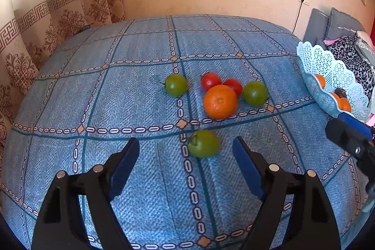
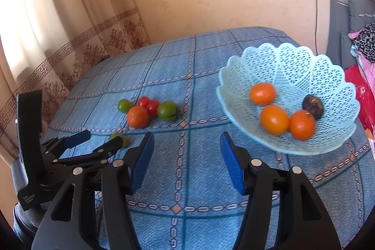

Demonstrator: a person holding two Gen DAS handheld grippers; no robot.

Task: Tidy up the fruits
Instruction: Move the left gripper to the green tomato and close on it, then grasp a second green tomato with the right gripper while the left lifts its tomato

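Nearest fruit: a green tomato (image 1: pixel 203 143) lies loose on the blue checked cloth (image 1: pixel 131 95), just ahead of the left claw (image 1: pixel 186 144), about level with its tips and nearer the right-hand pad.
Cluster beyond: an orange (image 1: pixel 220 101), two red tomatoes (image 1: pixel 210 80) and another green tomato (image 1: pixel 255 93) sit bunched together; a third green one (image 1: pixel 176 85) lies a little apart to the left.
Basket: the pale blue lattice basket (image 2: pixel 304 62) stands to the right on the same cloth, already holding three orange fruits (image 2: pixel 274 119) and one dark round thing (image 2: pixel 313 106), possibly a passion fruit; too blurred to say.
Left claw: wide open, holding nothing, angled down at the near green tomato.
Right claw: the right claw (image 2: pixel 187 139) is partly open and empty, hanging between the cluster and the basket.
Step in hand: probably the approach to pick the near green tomato.
Next move: centre the pads on the tomato, lower, close gently, then carry it to the basket.
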